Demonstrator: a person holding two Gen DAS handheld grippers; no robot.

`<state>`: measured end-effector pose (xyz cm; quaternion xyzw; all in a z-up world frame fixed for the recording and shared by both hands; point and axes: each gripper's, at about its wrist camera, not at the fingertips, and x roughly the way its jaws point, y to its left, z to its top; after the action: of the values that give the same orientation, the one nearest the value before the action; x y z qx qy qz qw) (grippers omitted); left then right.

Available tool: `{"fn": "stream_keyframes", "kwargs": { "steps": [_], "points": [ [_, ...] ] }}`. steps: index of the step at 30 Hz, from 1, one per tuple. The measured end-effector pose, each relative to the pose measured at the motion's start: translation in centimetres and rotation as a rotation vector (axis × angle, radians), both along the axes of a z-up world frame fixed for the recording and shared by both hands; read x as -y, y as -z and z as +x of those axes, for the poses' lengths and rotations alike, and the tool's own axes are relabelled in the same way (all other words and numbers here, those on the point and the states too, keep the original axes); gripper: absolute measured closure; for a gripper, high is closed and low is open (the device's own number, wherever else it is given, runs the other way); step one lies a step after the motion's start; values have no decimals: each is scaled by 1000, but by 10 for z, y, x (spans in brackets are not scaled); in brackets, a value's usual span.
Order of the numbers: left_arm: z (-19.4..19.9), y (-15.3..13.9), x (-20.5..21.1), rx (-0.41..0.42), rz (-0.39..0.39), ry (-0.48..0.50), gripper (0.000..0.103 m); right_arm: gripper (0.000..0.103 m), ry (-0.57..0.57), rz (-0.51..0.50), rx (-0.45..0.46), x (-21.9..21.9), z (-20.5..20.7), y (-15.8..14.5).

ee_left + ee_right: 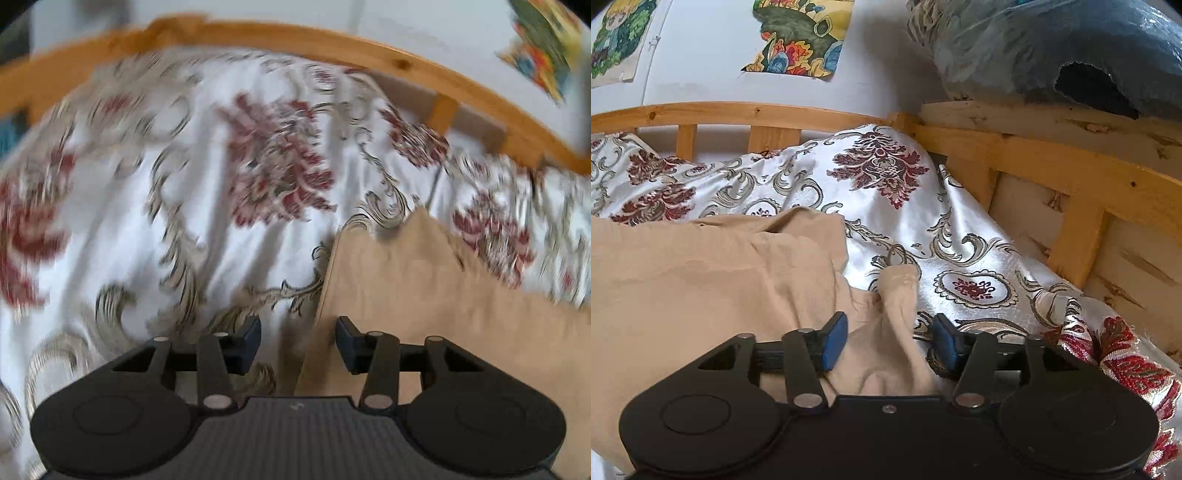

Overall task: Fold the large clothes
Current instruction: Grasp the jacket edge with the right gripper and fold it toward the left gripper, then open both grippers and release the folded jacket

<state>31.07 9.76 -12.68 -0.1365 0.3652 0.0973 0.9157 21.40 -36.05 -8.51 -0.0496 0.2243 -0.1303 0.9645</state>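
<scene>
A tan garment [424, 295] lies on a white bedspread with dark red flowers [122, 229]. The left wrist view is blurred; in it the garment fills the lower right. My left gripper [299, 343] stands open over the garment's left edge, which runs between the fingers without being pinched. In the right wrist view the garment [701, 288] covers the left half, with a bunched fold reaching toward the camera. My right gripper [889, 343] is open around that fold, and its blue pads [834, 341] do not press on the cloth.
A wooden bed rail [746, 116] runs along the far side, and another slatted rail [1082, 192] closes off the right. Colourful pictures [801, 37] hang on the white wall. A blue bundle wrapped in plastic [1052, 48] rests on the right rail.
</scene>
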Motion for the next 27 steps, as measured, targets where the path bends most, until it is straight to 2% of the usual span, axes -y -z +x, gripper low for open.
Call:
{"fn": "stream_keyframes", "kwargs": {
  "steps": [2, 4, 5, 7, 8, 10, 14, 17, 20, 21, 23, 24, 25, 27],
  "points": [
    [-11, -2, -6, 36, -75, -49, 24, 31, 19, -7, 2, 1, 0, 0],
    [-23, -8, -2, 100, -86, -62, 17, 21, 41, -8, 11, 1, -3, -4],
    [-26, -12, 5, 127, -78, -33, 16, 17, 57, -6, 25, 0, -6, -8],
    [-24, -19, 23, 155, -39, 47, 13, 2, 72, -2, 80, -5, -16, -20],
    [-21, -22, 36, 167, -9, 91, 7, 1, 67, -15, 127, -13, -22, -28],
    [-16, -23, 68, 189, 67, 187, 0, 1, 23, -45, 170, -31, -27, -41],
    [4, -9, 138, 159, 196, 338, 0, 1, -182, -120, 124, -80, -11, -55],
    [20, 6, 179, 142, 310, 362, 0, 1, -294, -145, 54, -112, 19, -53],
    [35, 29, 198, 151, 408, 358, 0, 1, -349, -199, -27, -135, 56, -34],
    [40, 40, 199, 118, 416, 346, 0, 1, -355, -217, -71, -140, 67, -24],
    [44, 61, 188, 104, 331, 332, 0, 1, -373, -192, -109, -141, 80, -2],
    [41, 68, 182, 134, 293, 327, 0, 1, -378, -158, -93, -138, 80, 9],
    [39, 72, 179, 155, 283, 332, 0, 1, -374, -125, -53, -133, 77, 18],
    [38, 77, 177, 169, 278, 340, 0, 1, -369, -124, -36, -134, 75, 22]
  ]
}}
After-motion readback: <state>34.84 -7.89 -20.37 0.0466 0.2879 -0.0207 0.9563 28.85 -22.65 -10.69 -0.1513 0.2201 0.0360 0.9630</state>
